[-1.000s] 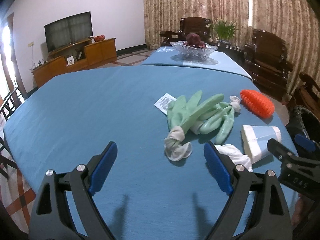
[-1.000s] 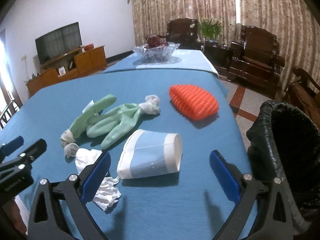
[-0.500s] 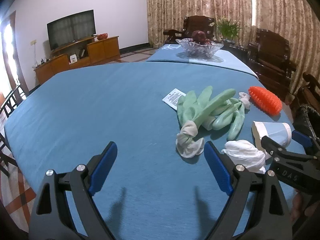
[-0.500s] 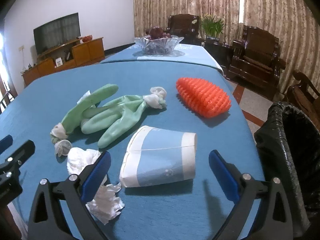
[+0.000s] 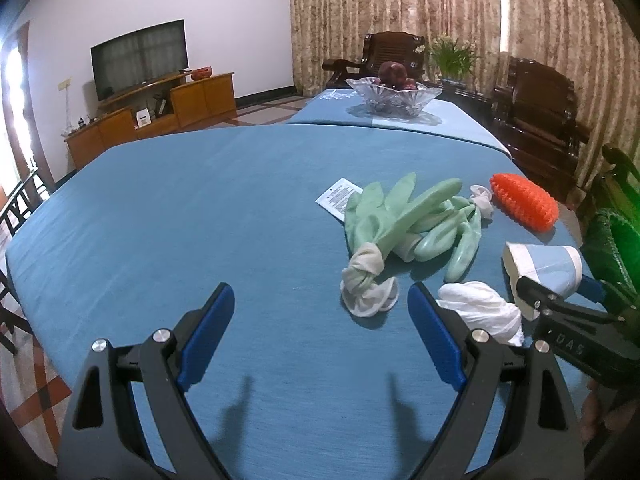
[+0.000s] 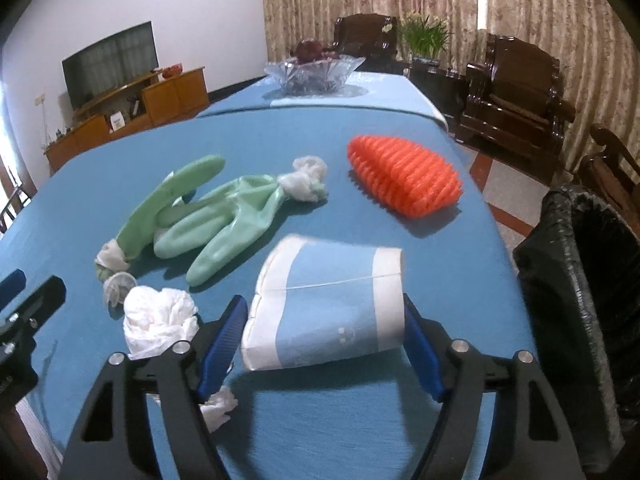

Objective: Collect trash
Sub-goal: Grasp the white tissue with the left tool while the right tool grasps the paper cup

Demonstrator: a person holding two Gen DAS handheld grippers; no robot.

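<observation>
A crushed blue-and-white paper cup lies on its side on the blue tablecloth, between the blue pads of my right gripper. Its jaws are closing and the pads stand right at the cup's two ends. A crumpled white tissue lies just left of the left pad. Beyond it are knotted green gloves and an orange ribbed piece. My left gripper hovers open over bare cloth, with the gloves, tissue and cup to its right.
A bin lined with a black bag stands off the table's right edge. A white paper tag lies beside the gloves. A glass fruit bowl sits on the far table. Dark wooden chairs line the curtained wall.
My right gripper has moved forward onto the paper cup and its jaws have narrowed around it. The left gripper stays wide over the cloth.
</observation>
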